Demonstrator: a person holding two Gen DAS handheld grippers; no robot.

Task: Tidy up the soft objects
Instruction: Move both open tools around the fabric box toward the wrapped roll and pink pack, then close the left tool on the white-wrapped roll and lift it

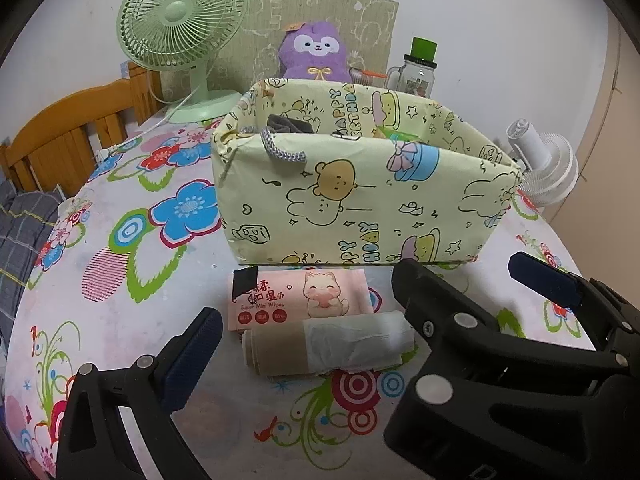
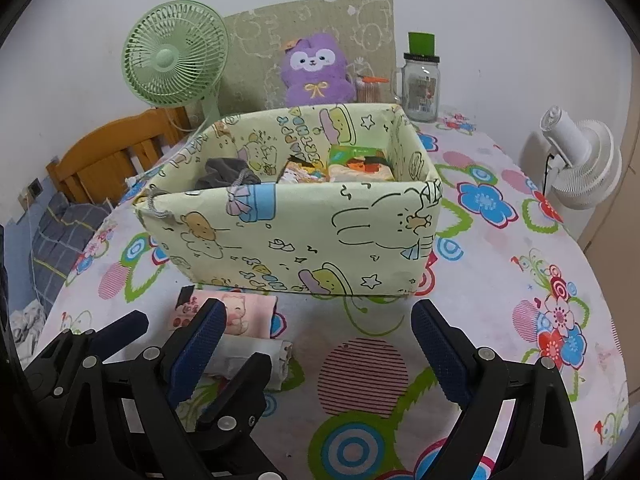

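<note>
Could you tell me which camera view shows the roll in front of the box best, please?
The left wrist view: the roll lies whole and unobstructed between the open fingers of the left gripper, beside the wipes pack. In the right wrist view, gripper fingers cover most of it.

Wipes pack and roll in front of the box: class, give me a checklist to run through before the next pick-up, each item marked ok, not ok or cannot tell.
1. Left gripper open with nothing held: ok.
2. Right gripper open with nothing held: ok.
3. Beige roll lies between the left fingers, ready to close on: ok.
4. Pink wipes pack is clear of the roll: not ok, the two touch.
5. Yellow box has spare room for more: cannot tell; a grey cloth and colourful packs already lie inside.
6. Box top open: ok.
</note>
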